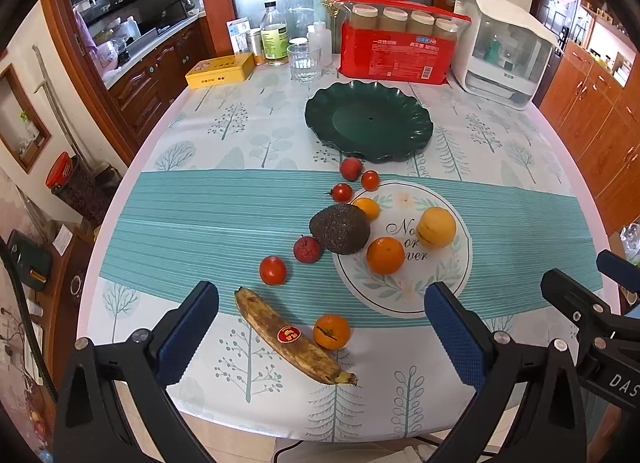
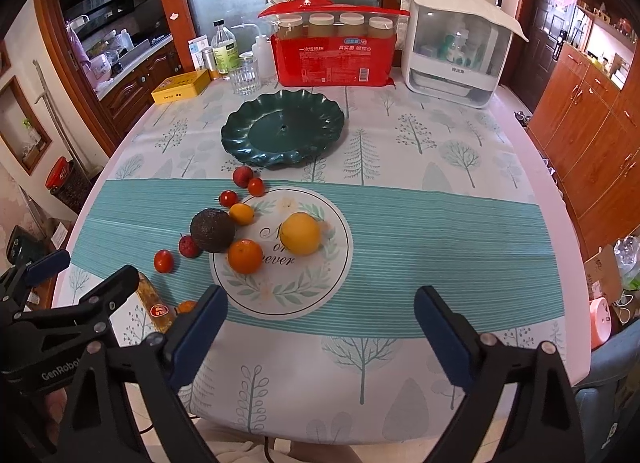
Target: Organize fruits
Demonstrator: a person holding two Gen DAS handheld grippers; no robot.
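Both the left gripper [image 1: 320, 327] and the right gripper [image 2: 320, 319] hover over the near table edge with blue-padded jaws spread, nothing between them. The empty dark green scalloped plastic plate [image 1: 370, 121] sits far on the tree-patterned tablecloth [image 2: 420, 143]. Nearer lie a dark avocado [image 1: 340, 229], oranges, small red fruits and a browned banana [image 1: 292, 337].

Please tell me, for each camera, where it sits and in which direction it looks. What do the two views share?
Left wrist: on the left claw, looking down across the table at the banana; the right claw shows at right.
Right wrist: on the right claw, facing bare tablecloth; the left claw shows at left.
Shared: green plate, avocado.
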